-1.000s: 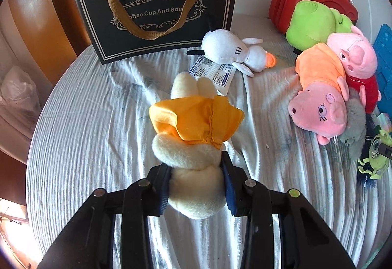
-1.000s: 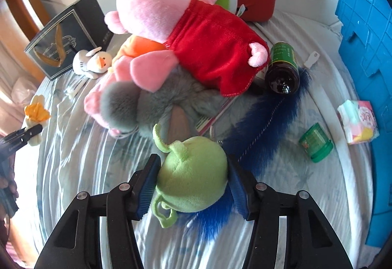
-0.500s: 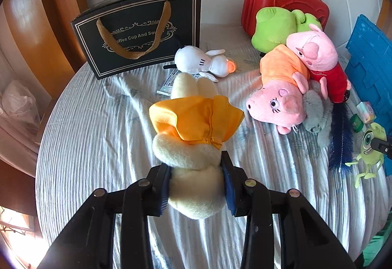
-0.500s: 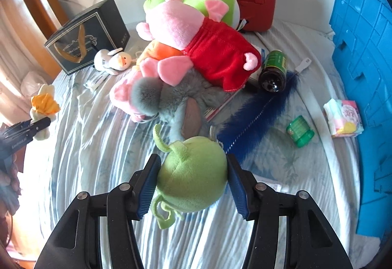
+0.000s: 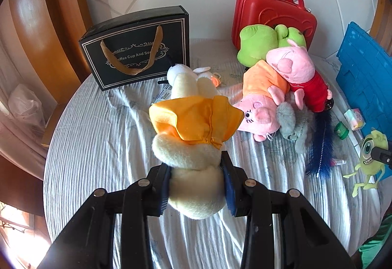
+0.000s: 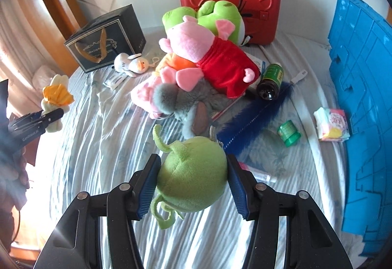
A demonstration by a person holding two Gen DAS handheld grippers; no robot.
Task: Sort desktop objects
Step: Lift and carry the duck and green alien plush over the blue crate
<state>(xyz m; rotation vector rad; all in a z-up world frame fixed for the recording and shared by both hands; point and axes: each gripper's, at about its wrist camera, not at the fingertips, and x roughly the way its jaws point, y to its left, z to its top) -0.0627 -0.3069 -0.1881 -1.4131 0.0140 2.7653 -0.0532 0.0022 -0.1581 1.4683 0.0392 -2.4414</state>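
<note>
Clamping a cream plush doll in an orange dress (image 5: 196, 136), the left gripper (image 5: 197, 189) holds it above the striped surface (image 5: 98, 146). The right gripper (image 6: 193, 183) grips a green one-eyed monster plush (image 6: 193, 173) near the plush pile (image 6: 196, 65).

My left gripper (image 5: 196, 191), a black two-finger claw with blue ribbed pads, is closed on the cream plush doll in an orange dress (image 5: 193, 146); both pads press the doll's lower body, and the doll points toward 12 o'clock, held clear above the surface. My right gripper (image 6: 192, 183), of the same black build, is clamped on the round green plush monster (image 6: 193, 175), one pad (image 6: 148, 185) at 9 o'clock of the ball and the other at 3 o'clock. In the right wrist view the left gripper (image 6: 50, 117) appears at 9 o'clock, raised.
</note>
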